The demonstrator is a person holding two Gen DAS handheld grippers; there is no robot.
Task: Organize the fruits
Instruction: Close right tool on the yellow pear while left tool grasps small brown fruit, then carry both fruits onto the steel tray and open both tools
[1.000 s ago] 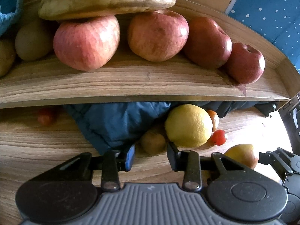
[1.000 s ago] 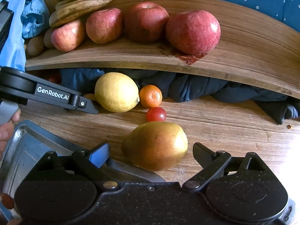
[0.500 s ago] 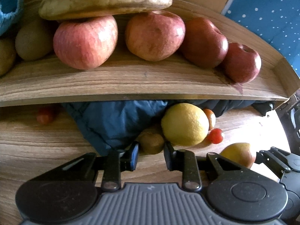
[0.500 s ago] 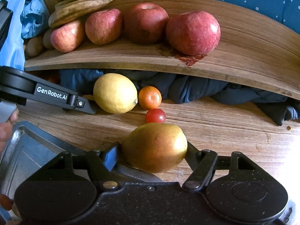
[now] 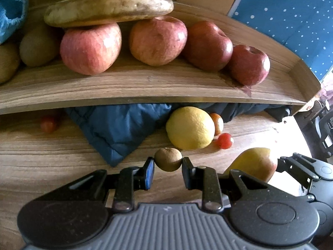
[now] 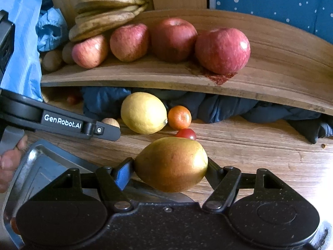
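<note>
My left gripper (image 5: 168, 163) is shut on a small brown kiwi-like fruit (image 5: 168, 159), held just above the wooden tabletop (image 5: 52, 158). My right gripper (image 6: 169, 166) is shut on a yellow-red pear (image 6: 171, 164), both pads pressing its sides. The pear (image 5: 254, 164) also shows at the right of the left wrist view. A lemon (image 6: 143, 112), a tangerine (image 6: 179, 117) and a cherry tomato (image 6: 186, 133) lie just beyond it. On the wooden shelf (image 5: 145, 87) sit several red apples (image 5: 158, 41), bananas (image 5: 108, 8) and kiwis (image 5: 38, 45).
A dark blue cloth (image 5: 116, 129) is bunched under the shelf behind the lemon. Another cherry tomato (image 5: 47, 125) lies far left under the shelf. A metal tray (image 6: 41, 166) sits below my right gripper, with a person's fingers (image 6: 10, 162) at its left edge.
The left jaws closed on the small brown fruit and drew back a little with it. The right jaws closed from wide open onto the pear.
</note>
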